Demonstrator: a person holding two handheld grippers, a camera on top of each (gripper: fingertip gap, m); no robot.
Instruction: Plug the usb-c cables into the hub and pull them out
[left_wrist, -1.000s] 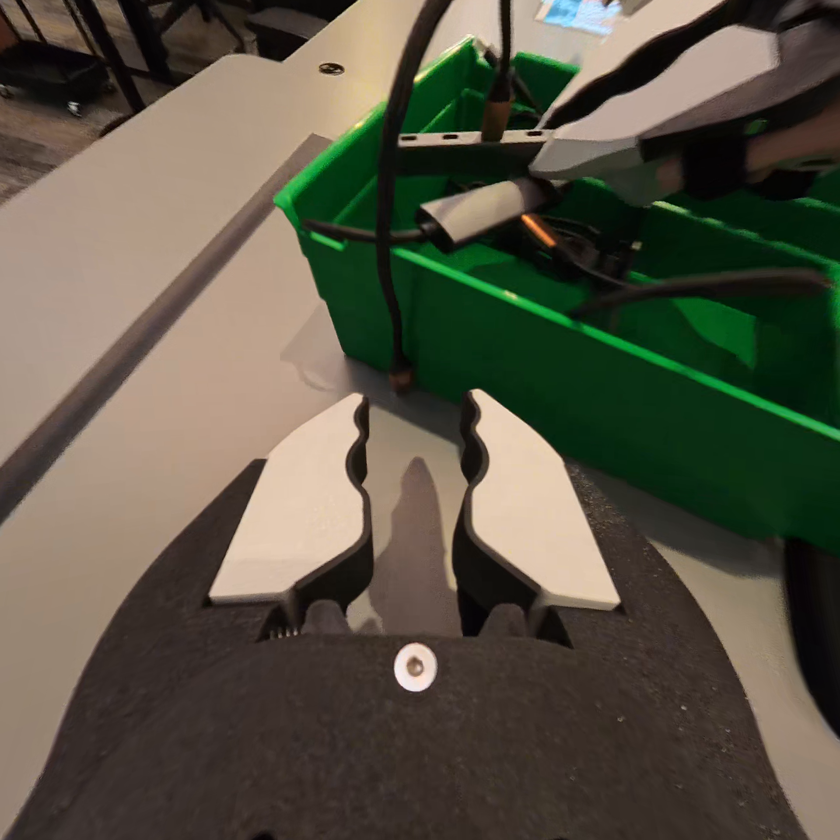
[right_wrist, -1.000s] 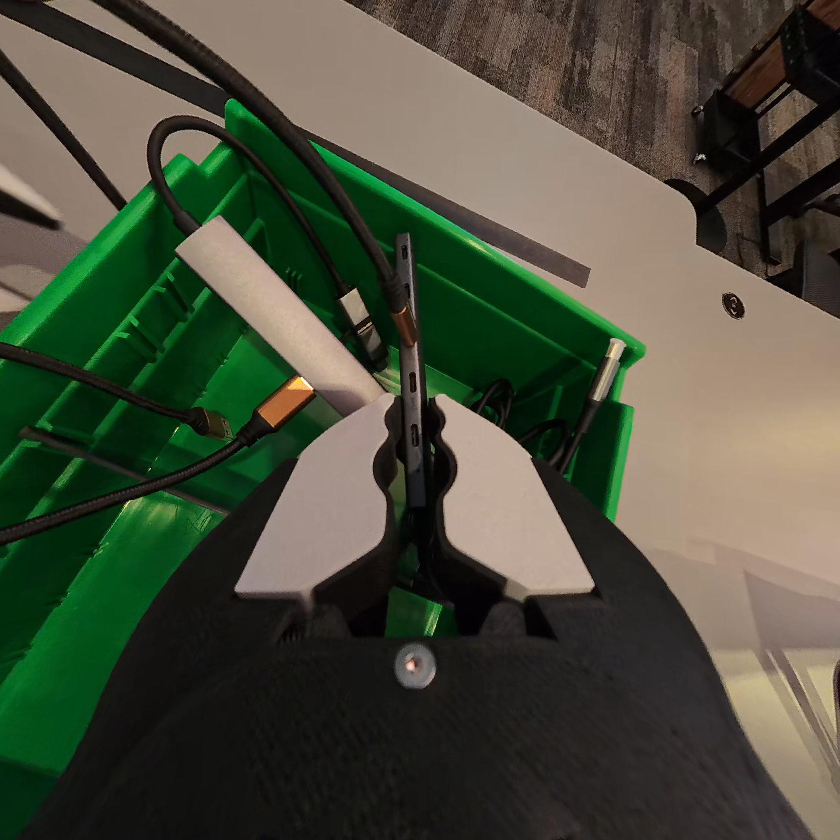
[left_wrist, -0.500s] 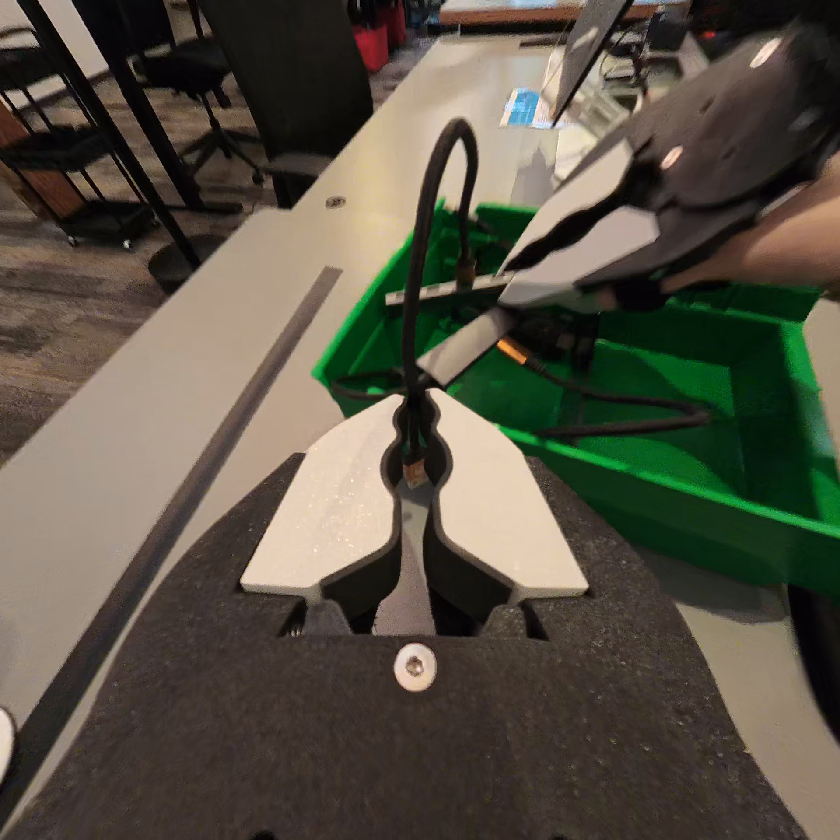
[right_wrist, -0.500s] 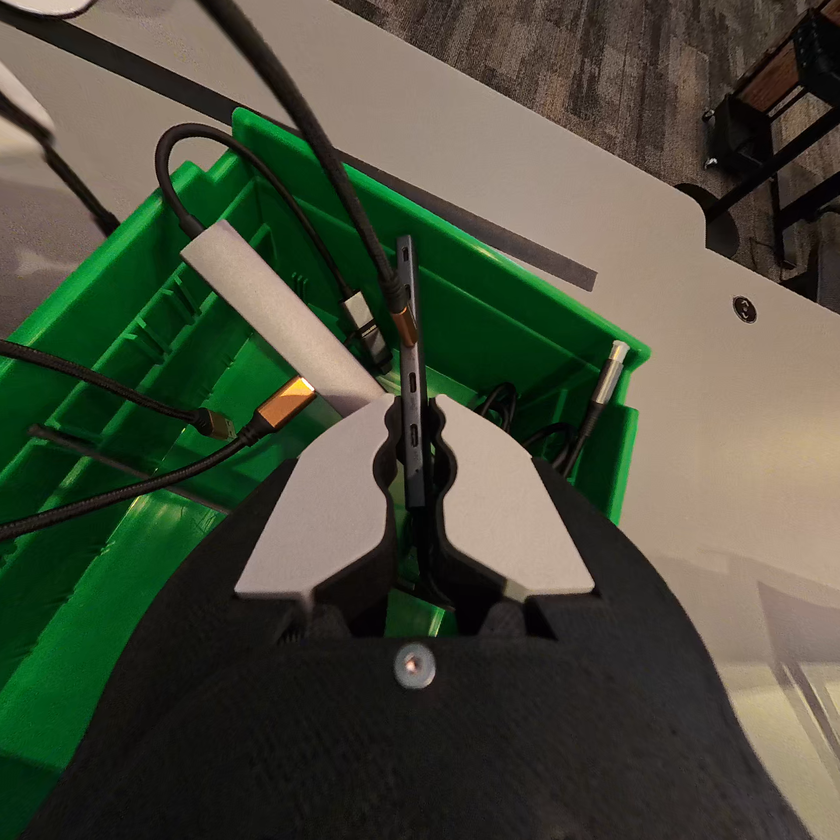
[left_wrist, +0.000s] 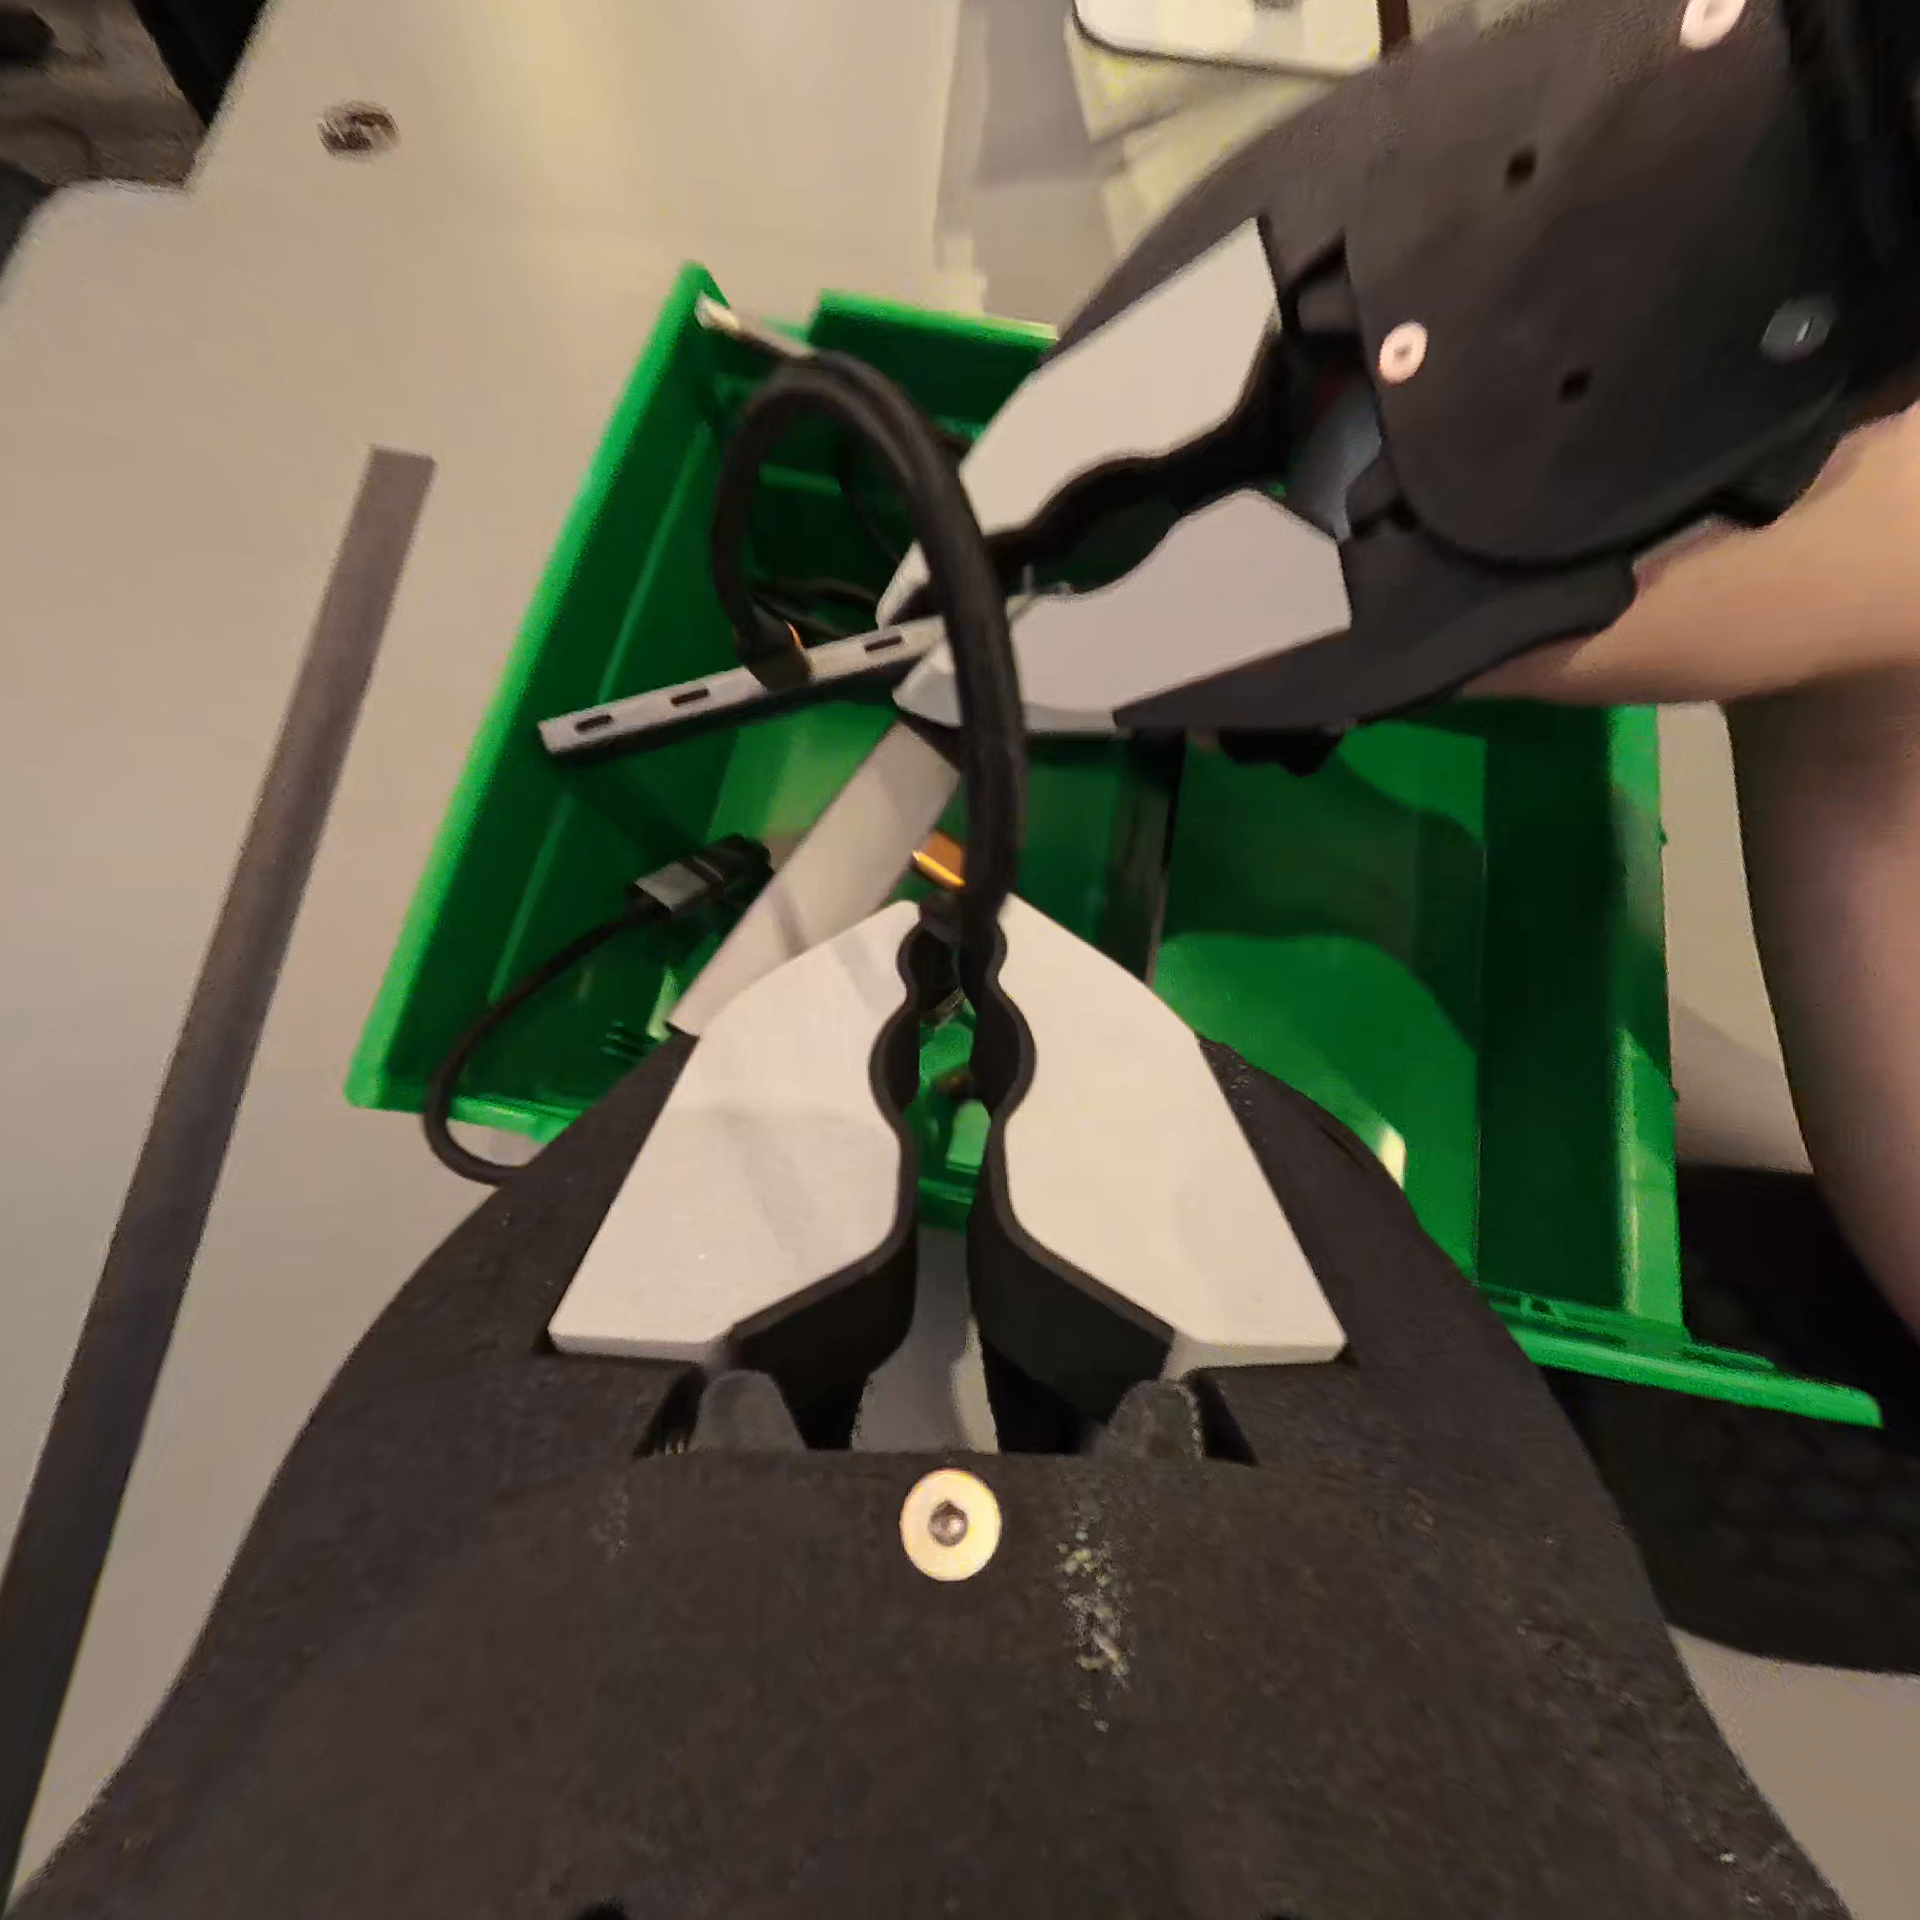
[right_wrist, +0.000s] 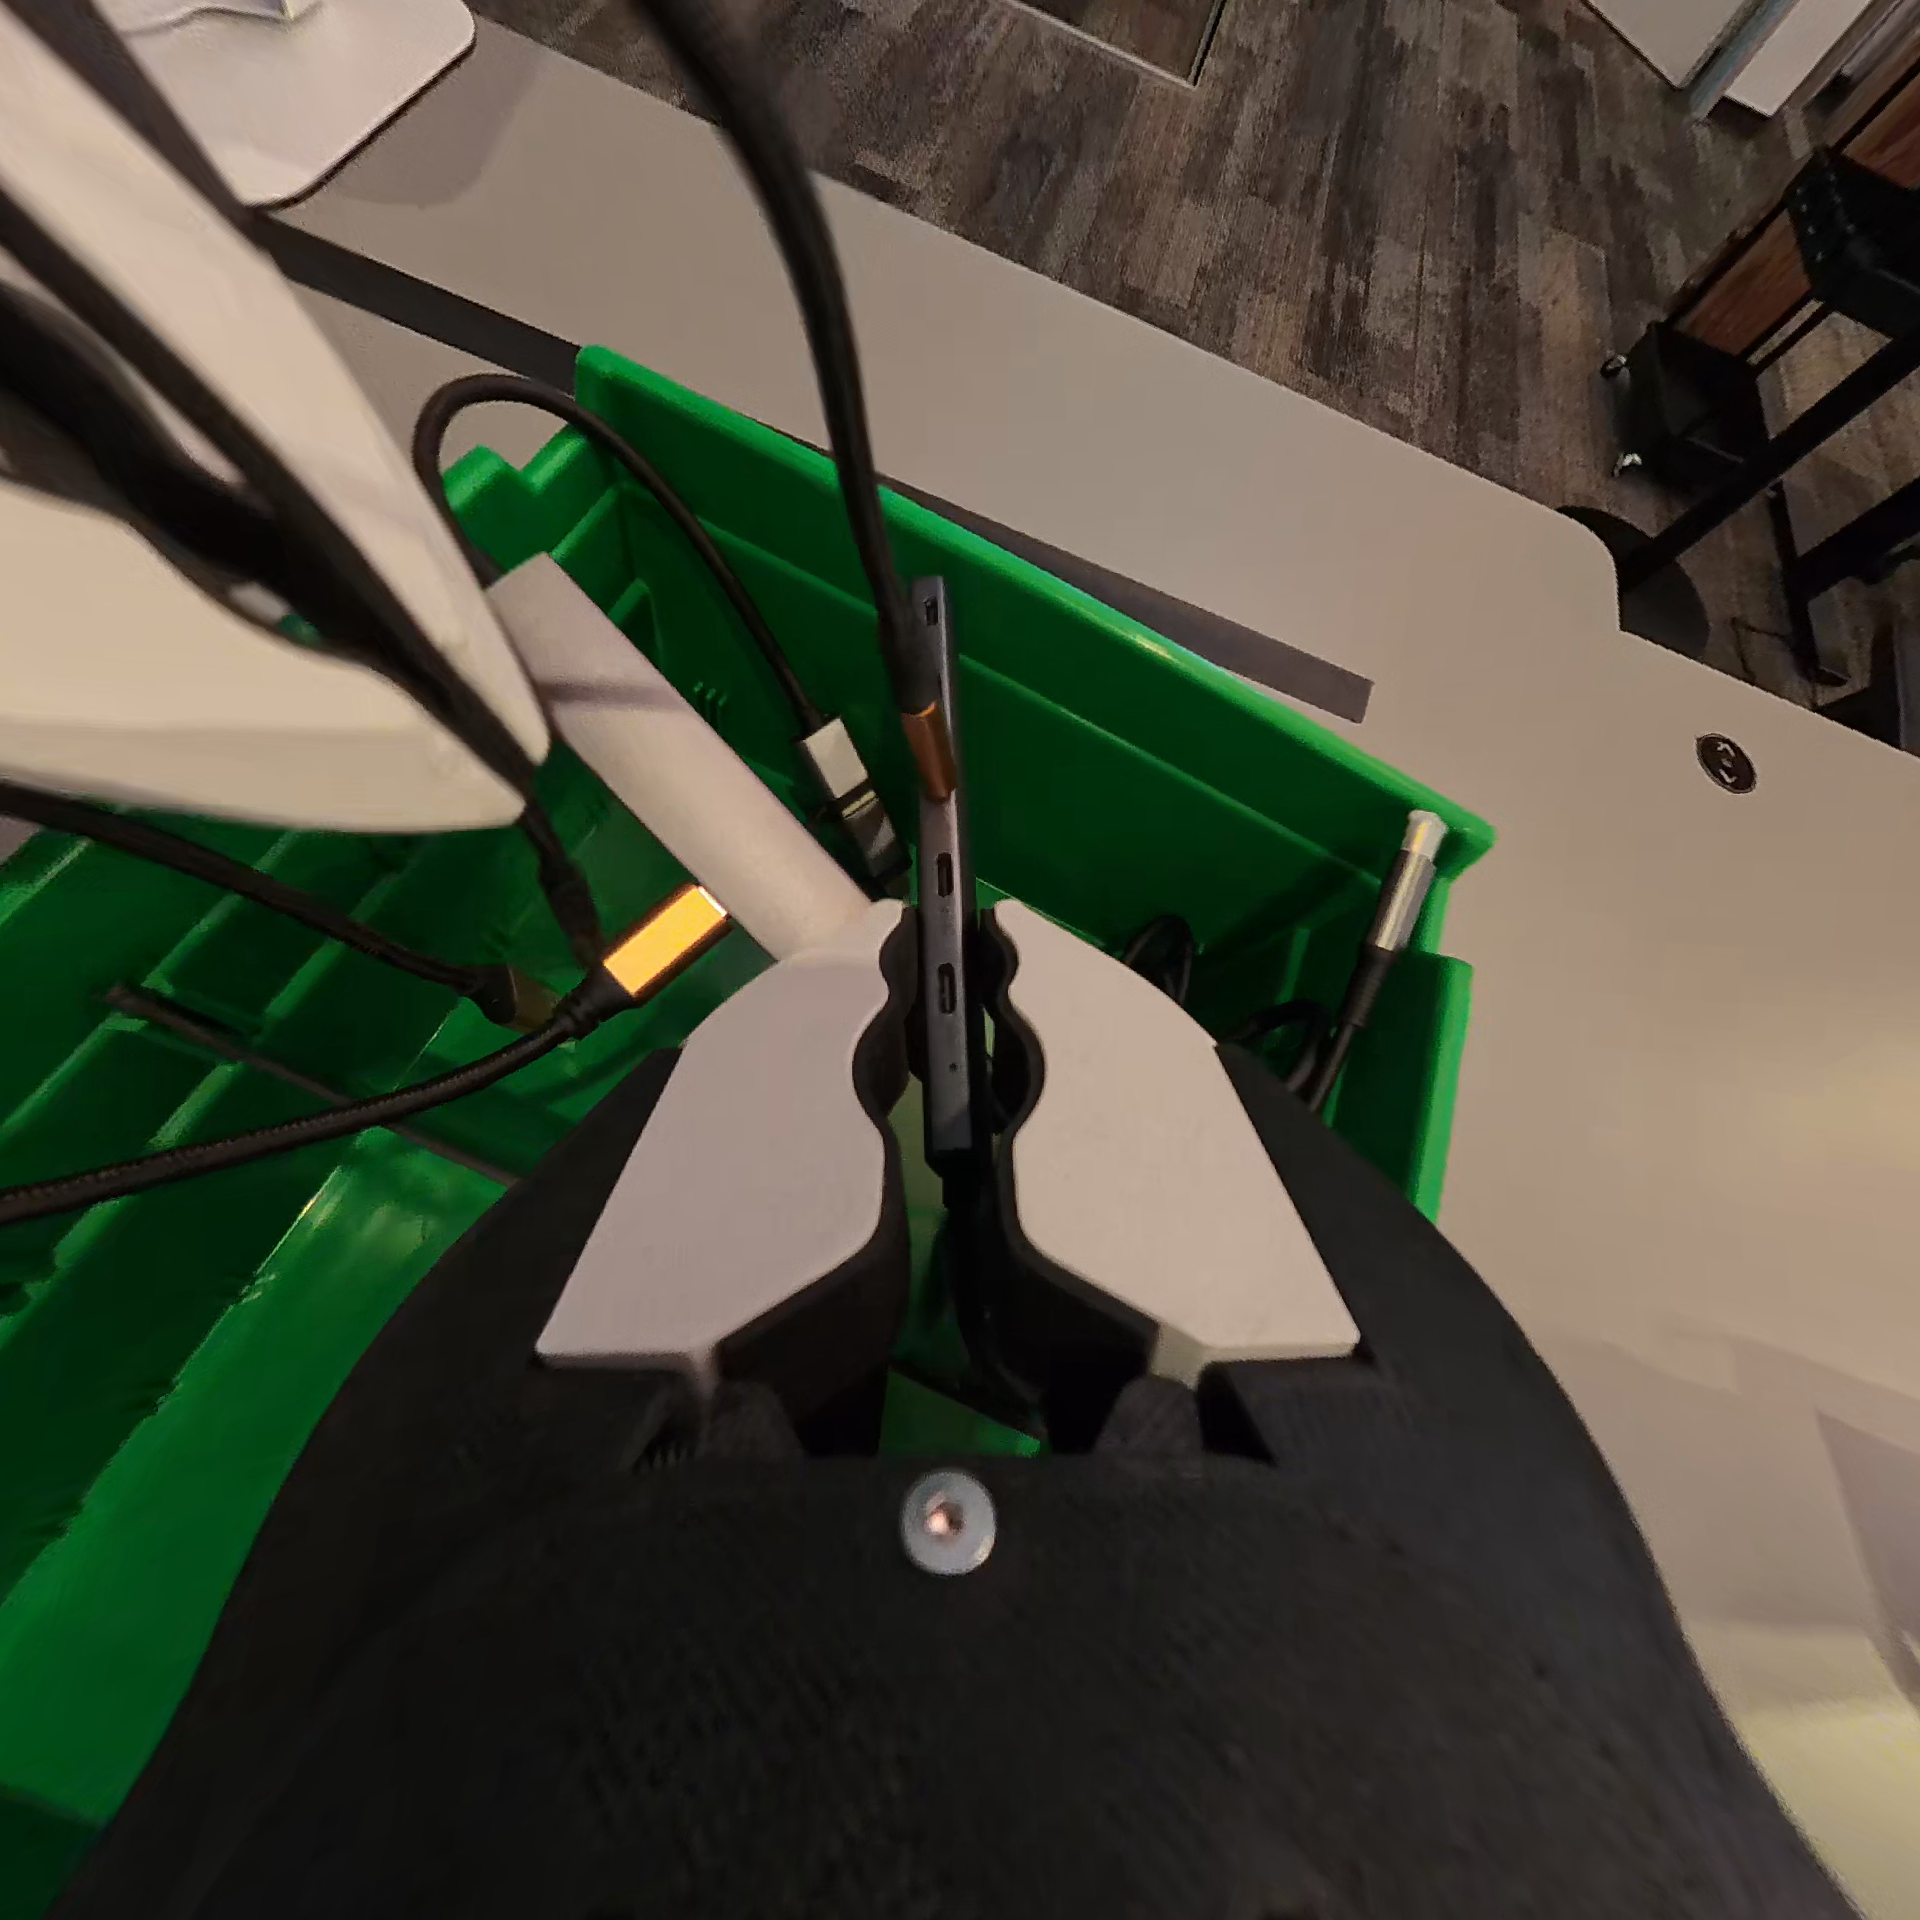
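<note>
My right gripper (right_wrist: 945, 935) clamped the hub (right_wrist: 948, 914) between its fingers; my left gripper (left_wrist: 954, 935) pinched the cable (left_wrist: 987, 727). Its taut loop could have yanked the plug (right_wrist: 928, 748) askew.

Green bin (left_wrist: 582, 727) on the grey desk (left_wrist: 208, 520).
A dark strip (left_wrist: 239, 831) runs along the desk beside the bin.
</note>
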